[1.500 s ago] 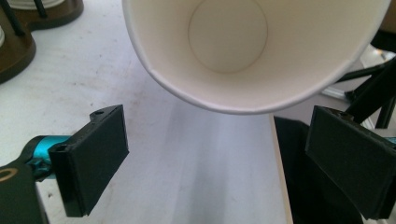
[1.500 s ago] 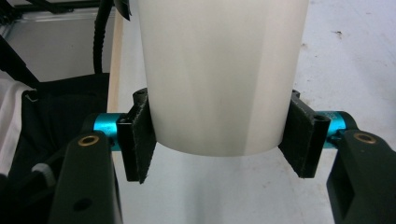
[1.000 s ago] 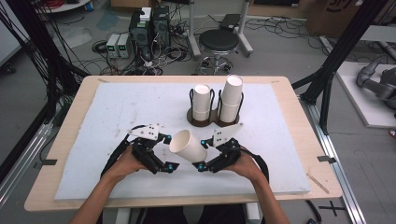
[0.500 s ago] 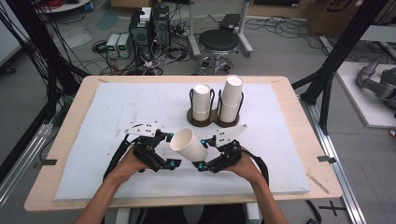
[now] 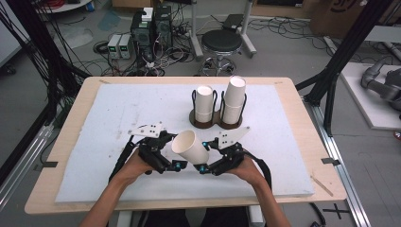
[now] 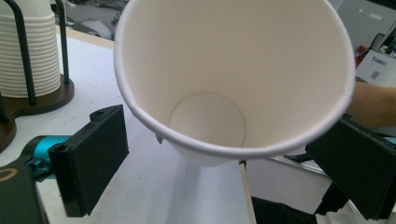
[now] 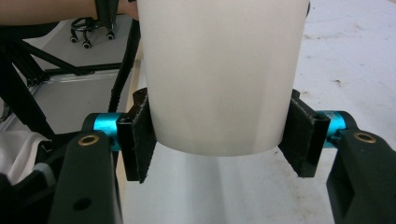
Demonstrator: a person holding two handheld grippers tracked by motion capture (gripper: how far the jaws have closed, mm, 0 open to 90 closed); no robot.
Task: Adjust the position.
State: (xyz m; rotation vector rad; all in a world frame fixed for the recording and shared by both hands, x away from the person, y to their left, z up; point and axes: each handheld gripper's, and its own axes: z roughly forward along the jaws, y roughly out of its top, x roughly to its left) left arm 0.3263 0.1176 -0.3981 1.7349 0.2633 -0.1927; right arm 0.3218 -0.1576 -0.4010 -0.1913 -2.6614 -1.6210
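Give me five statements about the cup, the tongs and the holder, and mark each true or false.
1. The right tongs clamp the paper cup near its base. True.
2. The left tongs are shut on the cup's rim. False: their jaws stand apart on either side of the mouth.
3. The cup is full of liquid. False: it is empty inside.
4. The cup holder carries two stacks of cups. True.
5. The held cup stands upright on the table. False: it is tilted, held off the white mat.
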